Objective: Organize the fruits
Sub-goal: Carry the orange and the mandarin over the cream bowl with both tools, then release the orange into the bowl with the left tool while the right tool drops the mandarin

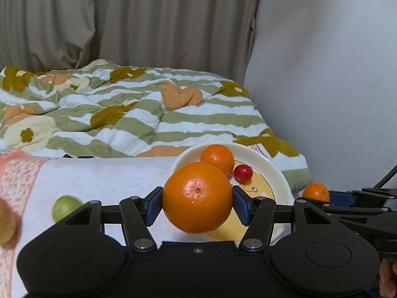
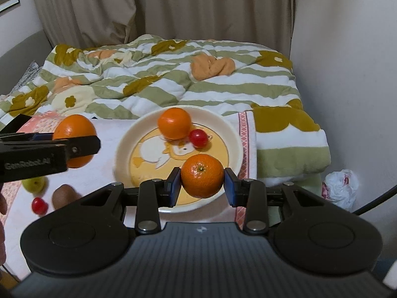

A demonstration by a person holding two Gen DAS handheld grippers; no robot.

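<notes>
My left gripper (image 1: 197,201) is shut on a large orange (image 1: 197,197) and holds it above the cloth, just left of the cream plate (image 1: 280,181). My right gripper (image 2: 202,183) is shut on a small mandarin (image 2: 202,175) above the plate's (image 2: 124,144) near right part. In the plate lie another orange (image 2: 174,123) and a red cherry tomato (image 2: 198,137). The right wrist view also shows the left gripper's orange (image 2: 74,130) to the left. A green fruit (image 2: 34,183), a brown kiwi (image 2: 64,195) and a second red tomato (image 2: 39,204) lie on the cloth at left.
The plate stands on a white and pink cloth (image 2: 99,173) at the bed's near end. A striped flowered quilt (image 2: 173,79) lies behind. A wall (image 2: 347,74) is at right, curtains behind, a plastic bag (image 2: 341,186) on the floor at right.
</notes>
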